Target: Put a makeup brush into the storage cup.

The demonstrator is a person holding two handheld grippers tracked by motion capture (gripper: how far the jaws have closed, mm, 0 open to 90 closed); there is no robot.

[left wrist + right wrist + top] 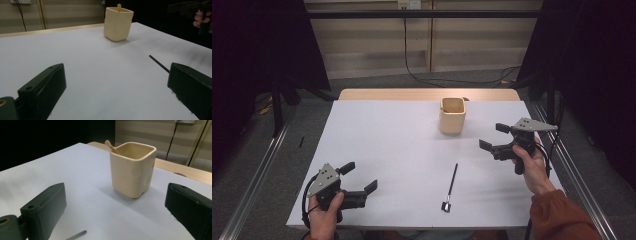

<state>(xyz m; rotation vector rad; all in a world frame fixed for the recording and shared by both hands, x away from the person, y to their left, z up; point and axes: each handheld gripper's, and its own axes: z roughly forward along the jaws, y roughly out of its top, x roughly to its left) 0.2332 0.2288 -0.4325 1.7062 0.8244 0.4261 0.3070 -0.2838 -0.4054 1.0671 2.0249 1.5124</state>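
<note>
A cream square cup (pixel 452 115) stands upright toward the back of the white table (pixel 387 145); a thin wooden stick (pixel 111 147) leans out of it. The cup (pixel 117 23) is far ahead in the left gripper view and close ahead as the cup (pixel 132 168) in the right gripper view. A black slender tool (pixel 450 186) with a small metal end lies flat near the front, its shaft (pixel 159 64) showing by the left gripper's jaw. My left gripper (pixel 360 177) is open at the front left, holding nothing. My right gripper (pixel 493 136) is open right of the cup, holding nothing.
A wooden tabletop edge (pixel 427 94) shows beyond the white sheet. Metal rails (pixel 257 170) run along both sides on the floor. Cables (pixel 422 77) trail across the floor behind the table. Dark curtains hang left and right.
</note>
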